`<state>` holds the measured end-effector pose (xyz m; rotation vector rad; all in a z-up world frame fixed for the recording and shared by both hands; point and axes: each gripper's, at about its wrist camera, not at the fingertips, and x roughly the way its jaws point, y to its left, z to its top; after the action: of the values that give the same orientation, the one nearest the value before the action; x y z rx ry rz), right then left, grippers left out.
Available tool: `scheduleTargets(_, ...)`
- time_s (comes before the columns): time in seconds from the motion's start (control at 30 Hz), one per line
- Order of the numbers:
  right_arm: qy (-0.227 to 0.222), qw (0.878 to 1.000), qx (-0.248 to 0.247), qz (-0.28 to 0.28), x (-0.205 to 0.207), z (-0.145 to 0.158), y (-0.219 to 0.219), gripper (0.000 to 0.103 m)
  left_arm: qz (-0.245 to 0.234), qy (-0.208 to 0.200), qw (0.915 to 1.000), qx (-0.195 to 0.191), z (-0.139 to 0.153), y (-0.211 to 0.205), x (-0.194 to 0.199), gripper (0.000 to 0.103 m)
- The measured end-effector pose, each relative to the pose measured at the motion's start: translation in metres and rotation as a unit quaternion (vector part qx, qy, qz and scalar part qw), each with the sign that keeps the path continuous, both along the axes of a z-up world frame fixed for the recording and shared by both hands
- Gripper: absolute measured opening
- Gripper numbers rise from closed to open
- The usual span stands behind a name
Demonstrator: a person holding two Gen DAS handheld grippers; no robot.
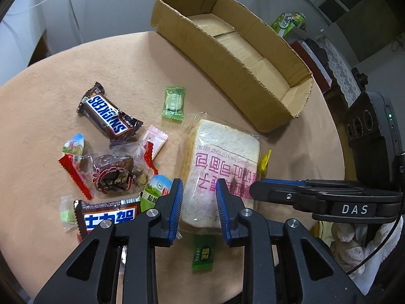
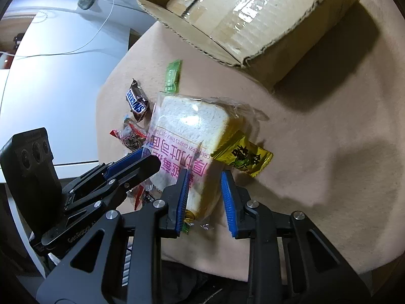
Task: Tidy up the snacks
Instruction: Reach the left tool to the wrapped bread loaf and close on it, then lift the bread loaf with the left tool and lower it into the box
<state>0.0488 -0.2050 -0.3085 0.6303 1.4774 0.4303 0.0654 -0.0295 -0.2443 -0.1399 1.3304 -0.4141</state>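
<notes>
Bread, a bagged slice of thick-cut toast (image 1: 222, 162), lies flat on the tan tabletop (image 1: 76, 81) in the near middle, and both claws close on it from the near side. Its long axis runs near to far, the printed end toward the claws and the bare white end toward the cardboard box (image 1: 235, 81), which sits at the far right with nothing in it that shows. The left gripper (image 1: 198, 202) hangs over the near end of the slice, its blue pads (image 1: 177, 202) parted about as wide as the loaf and holding nothing. The right gripper (image 2: 205, 197) straddles the slice's near right corner, likewise parted and empty; whether a pad touches the bag cannot be told. Both are about equally near. A yellow candy packet (image 2: 243, 157) is tucked against the right edge, and the Snickers bar (image 1: 108, 112) and the other wrapped sweets (image 1: 111, 174) lie to the left. A pinch across the short axis looks the likely grasp.
</notes>
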Motion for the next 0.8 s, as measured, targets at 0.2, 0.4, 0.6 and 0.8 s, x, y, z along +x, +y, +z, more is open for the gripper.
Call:
scheduleTargets(0.2, -0.006, 1.0, -0.004, 0.009, 0.0, 0.003, 0.003, 0.028, 0.003, 0.003, 0.9999, -0.01, -0.004, 0.003, 0.001, 0.025)
scheduleTargets(0.4, -0.006, 1.0, -0.002, 0.004, -0.001, 0.002, 0.0, 0.027, -0.005, 0.004, 0.9999, -0.013, 0.0, 0.001, -0.006, 0.025)
scheduleTargets(0.6, -0.015, 1.0, -0.013, 0.017, 0.0, 0.002, 0.004, 0.027, 0.014, 0.005, 0.9997, -0.02, -0.013, 0.008, -0.004, 0.041)
scheduleTargets(0.8, -0.033, 0.999, -0.022, 0.02, -0.004, 0.016, 0.009, 0.027, 0.009, -0.002, 0.9997, -0.024, -0.001, 0.004, -0.012, 0.038)
